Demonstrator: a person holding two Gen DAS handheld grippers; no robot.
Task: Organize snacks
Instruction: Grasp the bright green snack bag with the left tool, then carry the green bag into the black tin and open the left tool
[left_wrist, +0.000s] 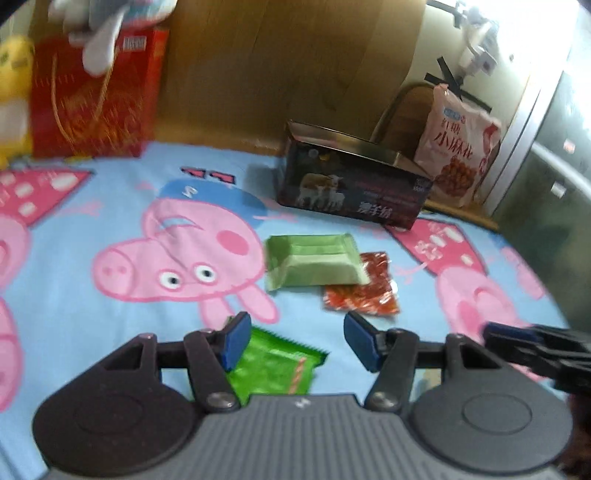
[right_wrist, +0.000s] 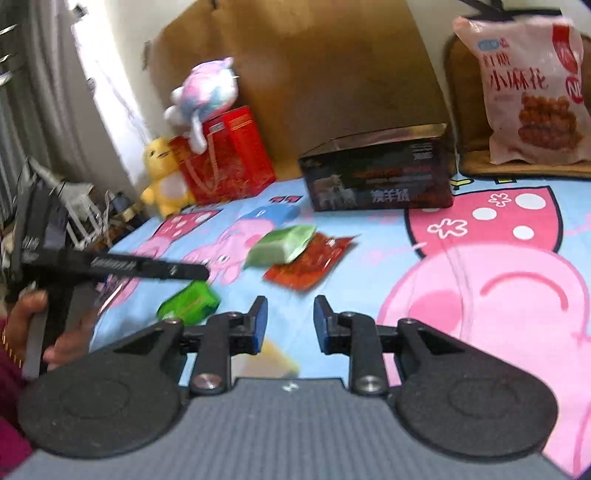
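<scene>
While the blue pads (left_wrist: 236, 341) of the left gripper (left_wrist: 297, 343) are held apart with nothing pressed between them, a bright green packet (left_wrist: 275, 363) is seen lying on the sheet just below and beside the left-hand pad. The right gripper (right_wrist: 290, 323) is likewise held with its jaws parted and empty, and a pale yellow object (right_wrist: 275, 360), too blurred to be told, is partly hidden beneath them. Further out, a pale green packet (left_wrist: 314, 264) is laid partly over a red packet (left_wrist: 364, 295) on the cartoon-pig sheet (left_wrist: 110, 206). Beyond these, an open dark box (left_wrist: 351, 184) is stood near the headboard, and a pink snack bag (right_wrist: 532, 92) is propped upright behind it. At the far corner, a red gift bag (right_wrist: 225, 155) is flanked by a yellow plush toy (right_wrist: 162, 173), with a pastel plush toy (right_wrist: 207, 92) set on top.
</scene>
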